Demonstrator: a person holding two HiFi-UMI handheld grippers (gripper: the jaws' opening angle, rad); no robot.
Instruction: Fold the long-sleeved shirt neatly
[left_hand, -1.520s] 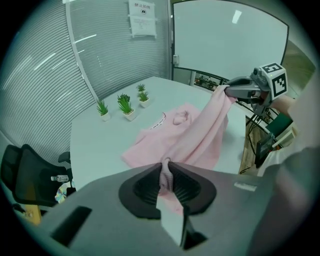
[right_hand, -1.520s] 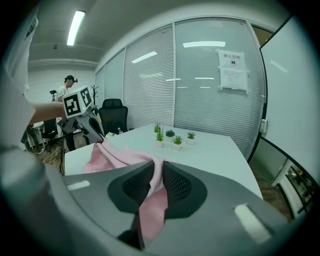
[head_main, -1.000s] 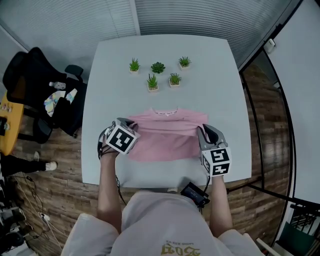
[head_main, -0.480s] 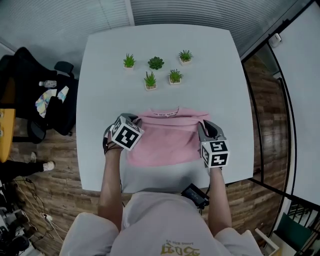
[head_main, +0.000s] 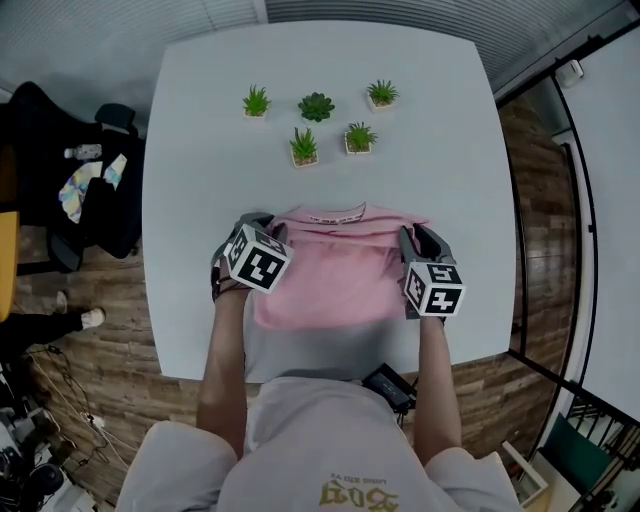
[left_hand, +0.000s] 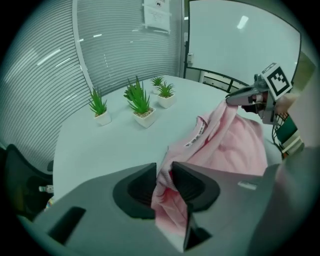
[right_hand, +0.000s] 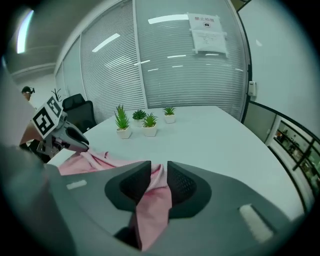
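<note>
Shirt (head_main: 330, 285) check, where's it at? (foldnoob)

On the white table (head_main: 190, 190), near half, right in front of the person. It's pink, folded into a rough rectangle, collar end pointing at the plants. (gripwatcher)

And the grippers? (foldnoob)

One on each shoulder corner. Left gripper (left_hand: 165, 171): jaws have just been opening, gap's narrow, pink cloth bunched between the pads. Right gripper (right_hand: 159, 172): same deal, jaws just been opening, a fold of shirt pinched between them and lifted a bit off the table. Five little potted plants (head_main: 316, 106) sit well past the collar. (gripwatcher)
</note>
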